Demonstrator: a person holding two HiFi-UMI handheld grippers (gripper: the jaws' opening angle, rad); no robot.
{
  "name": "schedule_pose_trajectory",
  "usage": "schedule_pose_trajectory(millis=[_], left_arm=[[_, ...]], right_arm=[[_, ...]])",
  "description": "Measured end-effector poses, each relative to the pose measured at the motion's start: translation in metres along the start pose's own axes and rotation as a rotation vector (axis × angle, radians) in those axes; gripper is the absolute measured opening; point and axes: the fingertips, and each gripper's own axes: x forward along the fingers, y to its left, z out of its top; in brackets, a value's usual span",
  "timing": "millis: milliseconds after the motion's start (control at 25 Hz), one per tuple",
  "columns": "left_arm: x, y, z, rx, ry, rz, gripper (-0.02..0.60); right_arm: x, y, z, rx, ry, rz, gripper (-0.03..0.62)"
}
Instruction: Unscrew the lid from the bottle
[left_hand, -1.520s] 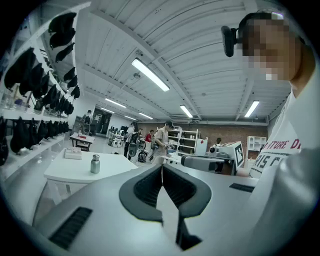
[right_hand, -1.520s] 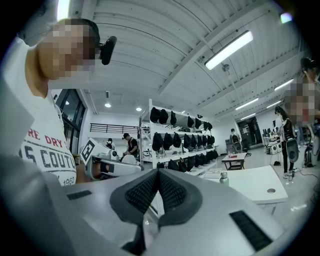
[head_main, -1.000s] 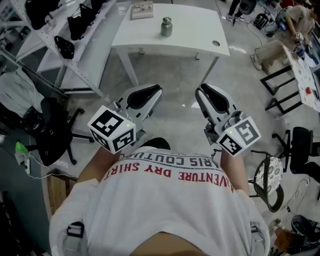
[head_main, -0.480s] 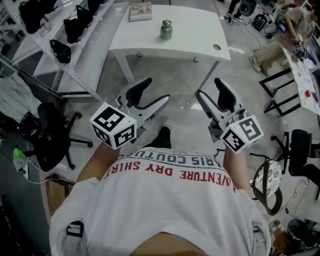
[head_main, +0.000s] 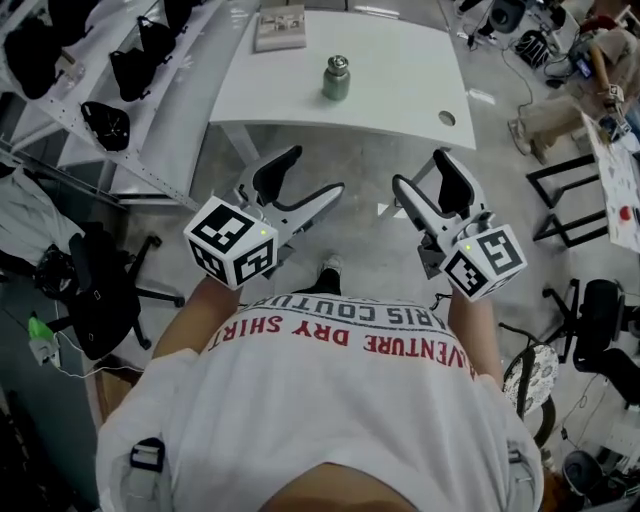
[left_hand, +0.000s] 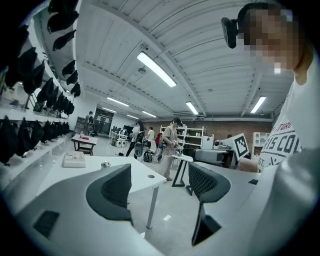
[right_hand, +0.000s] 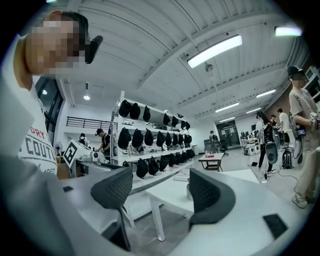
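A small grey-green bottle with a metal lid (head_main: 336, 78) stands upright on the white table (head_main: 400, 80), well ahead of both grippers. My left gripper (head_main: 311, 172) and right gripper (head_main: 423, 172) are held side by side over the floor, short of the table. The jaws of both are opening, and nothing is between them. In the left gripper view the bottle (left_hand: 105, 164) is tiny on the tabletop beyond the open left gripper (left_hand: 162, 184). In the right gripper view the right gripper (right_hand: 161, 189) stands open, and the bottle (right_hand: 189, 192) peeks out beside the right jaw.
A flat grey box (head_main: 282, 24) lies at the table's far left. Shelves with black bags (head_main: 100, 90) run along the left. A black office chair (head_main: 95, 290) stands at the left, and black stools (head_main: 570, 190) at the right. People (left_hand: 172, 142) stand in the background.
Both grippers went from shut to wide open. They moved slightly forward toward the table.
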Motion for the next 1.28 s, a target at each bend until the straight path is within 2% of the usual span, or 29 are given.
schedule_pose_trajectory(millis=[440, 640, 760, 960, 1080, 1280], left_arm=[[0.100, 0.118, 0.015, 0.003, 0.070, 0.030, 0.364], [0.130, 0.158, 0.004, -0.002, 0.101, 0.044, 0.367], [0.142, 0.171, -0.010, -0.007, 0.134, 0.036, 0.367], [0.158, 0.191, -0.033, 0.001, 0.160, 0.063, 0.367], [0.171, 0.199, -0.050, -0.018, 0.178, 0.074, 0.367], [0.193, 0.215, -0.073, 0.059, 0.176, 0.084, 0.368]], right_arm=[[0.115, -0.098, -0.008, 0.012, 0.065, 0.027, 0.340], [0.149, -0.132, -0.025, 0.018, 0.100, 0.004, 0.341], [0.159, -0.142, -0.037, 0.030, 0.117, -0.002, 0.341], [0.171, -0.148, -0.050, 0.020, 0.139, 0.000, 0.339], [0.175, -0.150, -0.058, 0.021, 0.153, 0.025, 0.339], [0.190, -0.157, -0.072, 0.014, 0.185, 0.054, 0.339]])
